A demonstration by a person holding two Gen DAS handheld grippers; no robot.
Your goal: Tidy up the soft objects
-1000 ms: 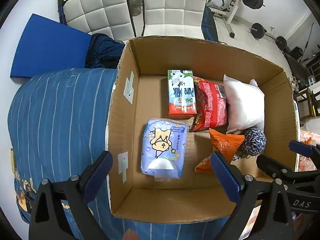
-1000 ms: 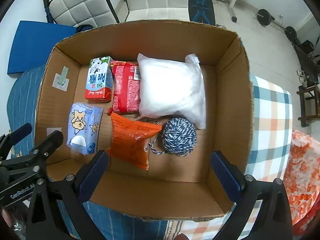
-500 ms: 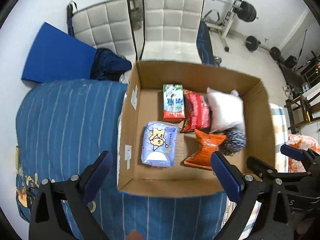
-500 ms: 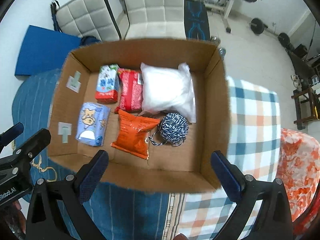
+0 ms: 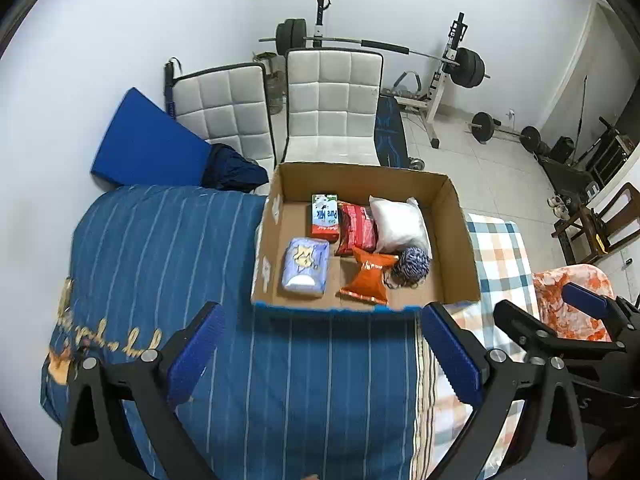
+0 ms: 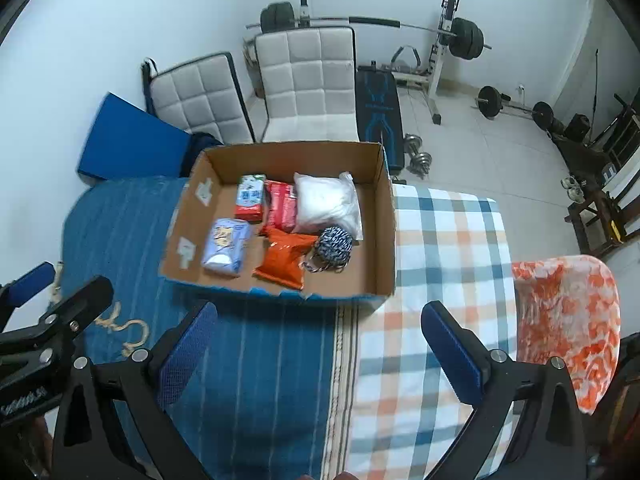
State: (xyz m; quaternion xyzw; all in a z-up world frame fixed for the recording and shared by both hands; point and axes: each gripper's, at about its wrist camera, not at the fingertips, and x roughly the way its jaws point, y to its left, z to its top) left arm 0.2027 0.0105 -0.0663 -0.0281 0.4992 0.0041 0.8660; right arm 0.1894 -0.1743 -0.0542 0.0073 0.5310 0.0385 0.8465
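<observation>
Six soft goods inside open brown cardboard box [image 5: 460, 248] on blue striped bedspread [image 5: 160, 264]: white plastic pillow pack [image 5: 400, 222], pale blue tissue pack [image 5: 305, 266], orange snack bag [image 5: 369, 278], red packet [image 5: 357, 226], milk carton [image 5: 325, 216], navy-white yarn ball [image 5: 411, 263]. Left gripper [image 5: 322, 354] and right gripper [image 6: 318, 350] both spread wide, holding nothing, near box's front edge.

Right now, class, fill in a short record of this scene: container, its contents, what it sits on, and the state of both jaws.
container: open cardboard box
back row: milk carton, red packet, white bag
front row: tissue pack, orange packet, yarn ball
surface: blue striped blanket, beside a plaid blanket
left gripper: jaws open, empty
right gripper: jaws open, empty
</observation>
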